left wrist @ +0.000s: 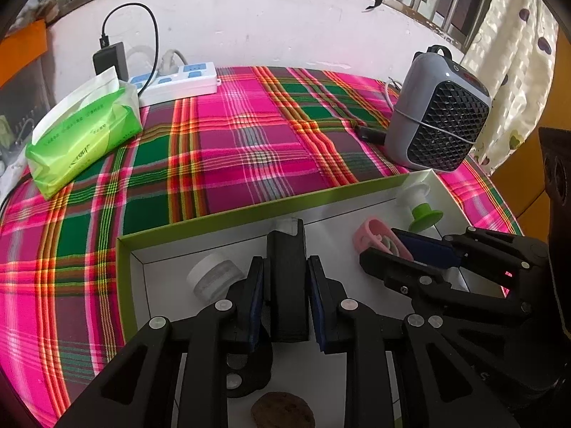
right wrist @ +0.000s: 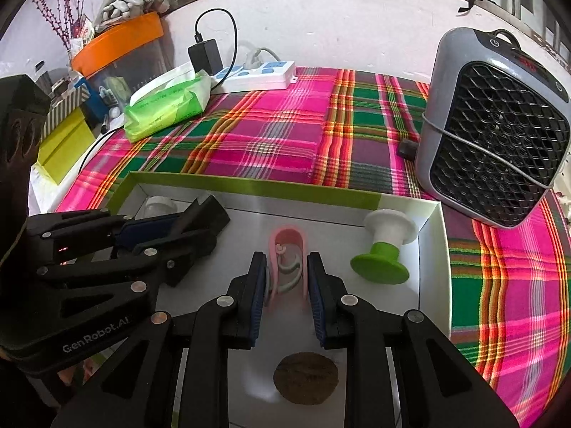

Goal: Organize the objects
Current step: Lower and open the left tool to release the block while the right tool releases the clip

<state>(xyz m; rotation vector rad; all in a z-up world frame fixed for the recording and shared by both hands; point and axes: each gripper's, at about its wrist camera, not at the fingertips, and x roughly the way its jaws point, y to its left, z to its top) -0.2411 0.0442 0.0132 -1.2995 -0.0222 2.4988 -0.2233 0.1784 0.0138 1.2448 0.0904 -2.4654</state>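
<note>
Left gripper point(left wrist: 285, 285) clamps black block point(left wrist: 287, 285); right gripper point(right wrist: 287, 285) clamps pink clip point(right wrist: 287, 249)

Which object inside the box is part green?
The spool near the box's right wall: green flange, white body. The others are pink, black, white or brown.

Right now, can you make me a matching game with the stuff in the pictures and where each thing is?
Things:
1. black block
2. pink clip
3. tissue pack
4. grey fan

Places:
A. on the plaid cloth, near the power strip
B. between the right gripper pads
C. standing beside the box
D. between the left gripper pads

Pairs: 1-D, 2-B, 3-A, 4-C
</note>
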